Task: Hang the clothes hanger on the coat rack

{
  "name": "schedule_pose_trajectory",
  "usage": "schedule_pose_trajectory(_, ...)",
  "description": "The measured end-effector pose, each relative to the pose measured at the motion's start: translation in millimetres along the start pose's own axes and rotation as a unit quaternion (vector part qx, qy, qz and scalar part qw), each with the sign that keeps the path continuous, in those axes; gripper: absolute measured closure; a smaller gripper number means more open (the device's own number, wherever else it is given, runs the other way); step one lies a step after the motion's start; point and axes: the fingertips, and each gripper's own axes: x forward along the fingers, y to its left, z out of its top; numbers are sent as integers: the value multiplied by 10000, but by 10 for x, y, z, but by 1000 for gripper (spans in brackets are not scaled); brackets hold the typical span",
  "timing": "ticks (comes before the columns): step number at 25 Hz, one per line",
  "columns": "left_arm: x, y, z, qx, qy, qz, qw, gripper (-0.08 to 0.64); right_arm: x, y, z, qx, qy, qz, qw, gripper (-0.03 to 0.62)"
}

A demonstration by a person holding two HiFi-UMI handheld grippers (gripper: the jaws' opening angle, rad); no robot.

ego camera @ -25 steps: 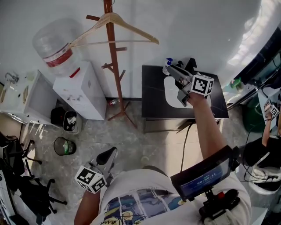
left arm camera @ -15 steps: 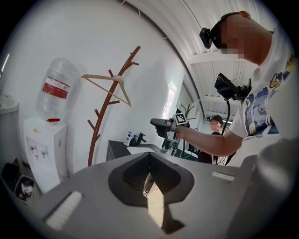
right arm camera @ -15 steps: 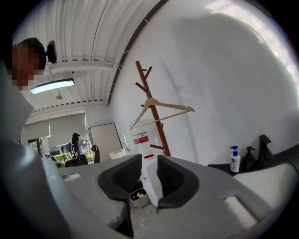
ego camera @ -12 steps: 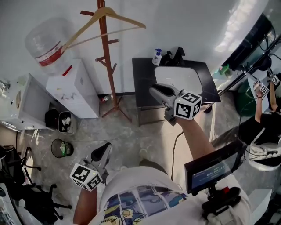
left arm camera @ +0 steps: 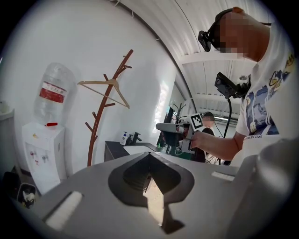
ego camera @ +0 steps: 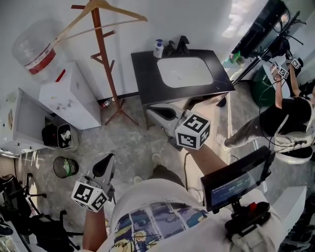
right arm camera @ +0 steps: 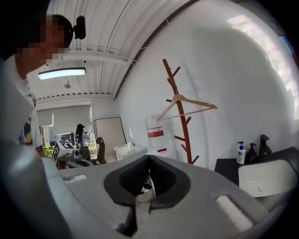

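The light wooden clothes hanger is already hooked on the top of the reddish-brown wooden coat rack, so I judge the task as done and no grasp remains. From both pairs of jaws it lies ahead and high above, well apart. Its long axis runs across the view and is tilted, with the lower end toward the clear water bottle with the red label. The right gripper seems the nearer one to the rack. Its jaws have just been closing and now stand together with nothing between them. The left gripper is lower and farther, and its jaws also meet at the tips and hold nothing. Beyond the right jaws, the white sink basin in the black counter is empty. Near the left jaws, the small black bin holds a green liner.
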Motion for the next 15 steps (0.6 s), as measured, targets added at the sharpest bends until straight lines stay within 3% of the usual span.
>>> schedule_pose_trajectory(7,-189,-117,-177,88,48,-109,9999,557,-158,662,-358,-132,143,136,9997,591)
schedule_pose_trajectory(15,-359,-269,-210,237,93,-261,9993,557,-258,1123,-651,-271,321,132,9990,591)
